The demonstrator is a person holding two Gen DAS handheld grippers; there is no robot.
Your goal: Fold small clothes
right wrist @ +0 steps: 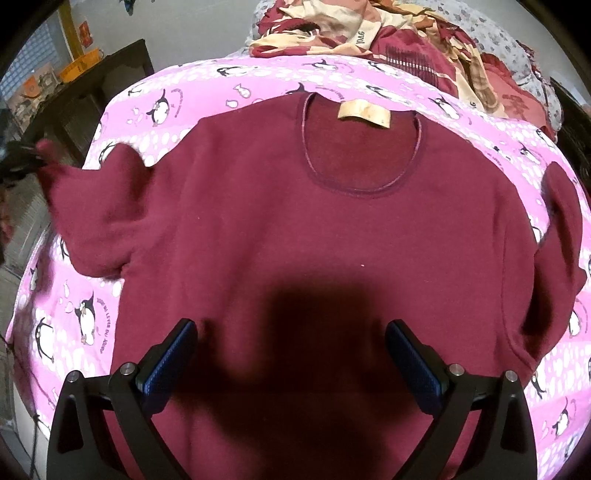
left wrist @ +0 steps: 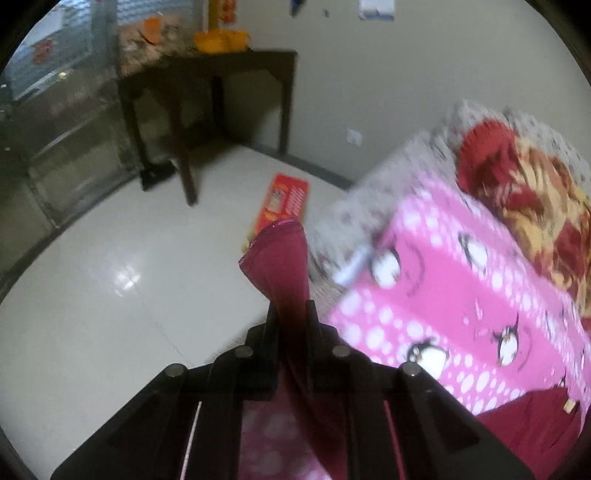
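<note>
A maroon sweater point(right wrist: 295, 229) lies flat, front up, on a pink penguin-print sheet point(right wrist: 229, 81), its neck and tan label point(right wrist: 364, 113) at the far side. My right gripper point(right wrist: 291, 332) is open and empty, hovering over the sweater's lower body. My left gripper point(left wrist: 291, 314) is shut on the cuff of the sweater's left sleeve point(left wrist: 280, 258) and holds it lifted beyond the bed's edge. In the right wrist view that gripper point(right wrist: 22, 158) shows at the far left, pulling the sleeve point(right wrist: 85, 206) outward. The other sleeve point(right wrist: 561, 236) lies along the right side.
A red and cream blanket point(right wrist: 388, 33) is heaped at the bed's far end. Beside the bed is a pale tiled floor point(left wrist: 110, 277) with a red box point(left wrist: 284, 203) on it and a dark wooden table point(left wrist: 207, 96) against the wall.
</note>
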